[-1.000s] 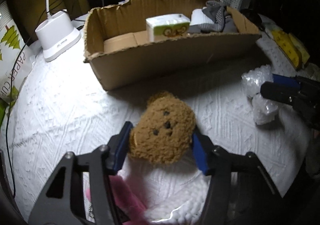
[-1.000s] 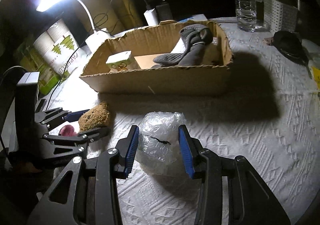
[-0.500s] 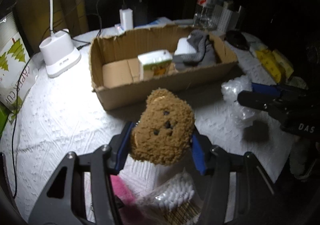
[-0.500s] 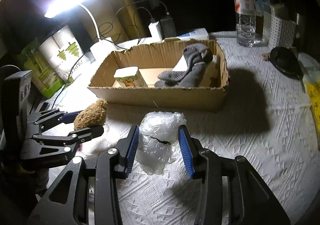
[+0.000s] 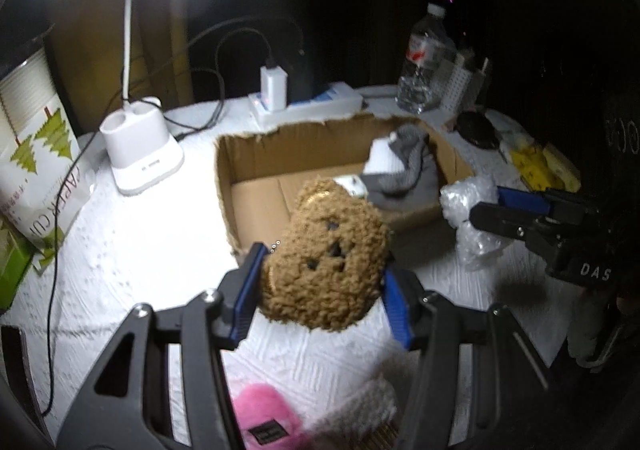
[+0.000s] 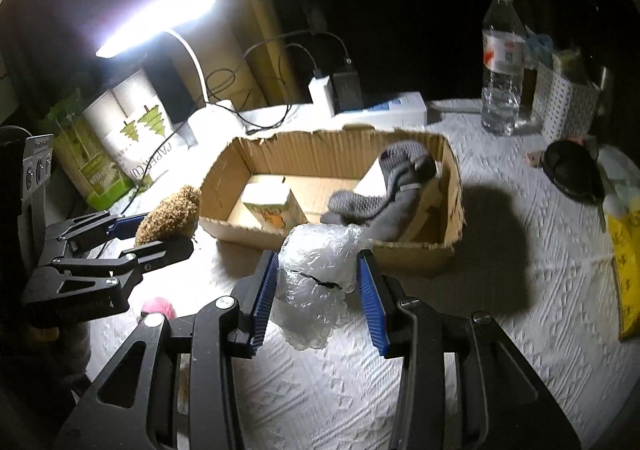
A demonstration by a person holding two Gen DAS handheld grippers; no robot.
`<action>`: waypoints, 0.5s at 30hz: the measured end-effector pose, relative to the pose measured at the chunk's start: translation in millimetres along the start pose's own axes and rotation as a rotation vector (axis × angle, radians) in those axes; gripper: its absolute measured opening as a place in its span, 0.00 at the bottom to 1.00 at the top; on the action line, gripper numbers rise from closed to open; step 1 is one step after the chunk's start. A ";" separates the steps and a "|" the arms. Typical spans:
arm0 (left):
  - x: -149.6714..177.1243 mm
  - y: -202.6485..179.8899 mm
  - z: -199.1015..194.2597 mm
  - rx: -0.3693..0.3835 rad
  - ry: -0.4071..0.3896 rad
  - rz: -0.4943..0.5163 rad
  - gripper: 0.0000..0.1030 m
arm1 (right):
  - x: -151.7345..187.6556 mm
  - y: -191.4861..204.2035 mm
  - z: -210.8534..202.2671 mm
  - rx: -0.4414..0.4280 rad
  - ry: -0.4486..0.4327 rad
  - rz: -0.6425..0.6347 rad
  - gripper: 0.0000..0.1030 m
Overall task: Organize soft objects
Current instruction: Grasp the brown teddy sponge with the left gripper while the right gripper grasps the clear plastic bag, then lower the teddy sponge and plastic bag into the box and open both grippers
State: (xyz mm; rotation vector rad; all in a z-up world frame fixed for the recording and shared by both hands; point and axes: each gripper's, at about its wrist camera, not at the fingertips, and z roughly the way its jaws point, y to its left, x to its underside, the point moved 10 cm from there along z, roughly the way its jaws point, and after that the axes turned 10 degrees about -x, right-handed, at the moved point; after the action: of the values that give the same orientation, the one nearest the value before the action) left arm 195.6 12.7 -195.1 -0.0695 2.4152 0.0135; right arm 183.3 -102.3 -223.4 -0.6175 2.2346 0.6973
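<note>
Left hand-held gripper (image 5: pixel 322 288) clamps teddy head (image 5: pixel 325 258) | right hand-held gripper (image 6: pixel 319 292) clamps bubble-wrap wad (image 6: pixel 316 270) | both now lifted off worktop (image 6: pixel 500 290) | cardboard box (image 6: pixel 454 201) at 12 o'clock; drop-in next.

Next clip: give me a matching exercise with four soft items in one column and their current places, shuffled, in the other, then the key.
Items:
1. brown plush bear head
2. crumpled clear plastic wrap
3. grey socks
4. pink fluffy item

Places:
A. inside the cardboard box
B. lying on the white tablecloth
C. clamped in the left tongs
D. clamped in the right tongs

Pairs: 1-C, 2-D, 3-A, 4-B
</note>
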 end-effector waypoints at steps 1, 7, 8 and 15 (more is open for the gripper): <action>-3.3 2.2 0.0 0.000 -0.006 -0.006 0.53 | -3.4 0.5 0.1 0.000 -0.006 -0.003 0.41; -18.1 9.6 4.4 -0.015 -0.030 -0.015 0.53 | -19.0 2.9 5.6 -0.008 -0.022 -0.010 0.41; -20.7 11.4 5.8 -0.019 -0.034 -0.018 0.53 | -21.1 2.9 6.7 -0.007 -0.026 -0.011 0.41; -33.2 20.0 22.3 -0.038 -0.036 -0.026 0.53 | -37.6 -0.1 16.7 -0.012 -0.042 -0.019 0.41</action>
State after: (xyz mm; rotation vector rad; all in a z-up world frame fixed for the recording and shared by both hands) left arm 234.1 34.9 -190.0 -0.1170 2.3776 0.0484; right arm 215.3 -83.5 -205.8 -0.6234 2.1848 0.7079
